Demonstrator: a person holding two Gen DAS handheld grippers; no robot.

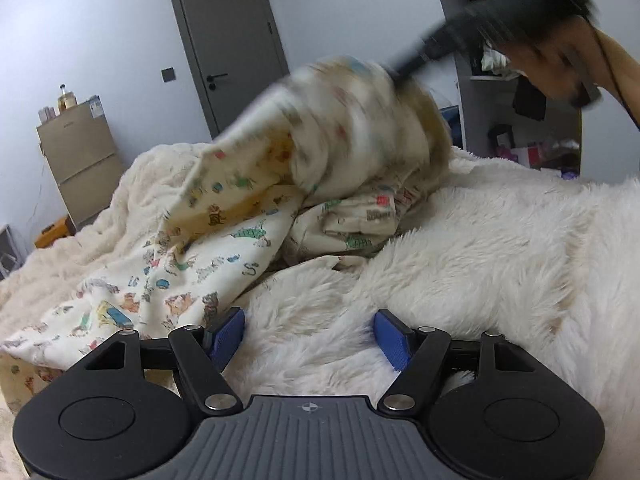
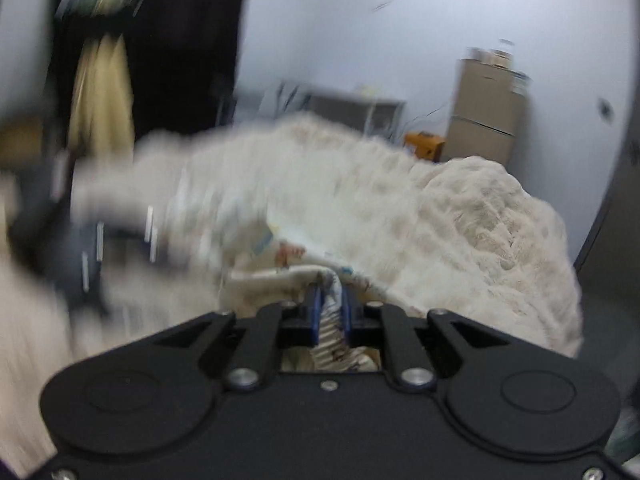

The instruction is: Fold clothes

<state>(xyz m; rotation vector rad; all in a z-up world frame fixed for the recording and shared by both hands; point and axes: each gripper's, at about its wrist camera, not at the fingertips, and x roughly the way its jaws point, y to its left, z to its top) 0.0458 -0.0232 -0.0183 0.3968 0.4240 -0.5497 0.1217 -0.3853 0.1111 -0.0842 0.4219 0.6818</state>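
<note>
A cream garment with small coloured cartoon prints (image 1: 224, 248) lies crumpled on a white fluffy blanket (image 1: 500, 248). Part of it is lifted and blurred at the top centre of the left wrist view, where a dark gripper body (image 1: 440, 44) reaches in from the right. My left gripper (image 1: 310, 334) hovers low over the blanket, just right of the garment's near edge, open with nothing between its blue pads. In the right wrist view my right gripper (image 2: 331, 304) is shut on a bunched fold of the printed garment (image 2: 332, 320); that view is heavily blurred.
A person's head (image 1: 560, 40) leans in at the upper right. A grey door (image 1: 228, 40) and a beige cabinet (image 1: 80, 160) stand behind the bed. Shelves with clutter (image 1: 520, 128) are at the right. An orange box (image 2: 424, 146) sits by the cabinet.
</note>
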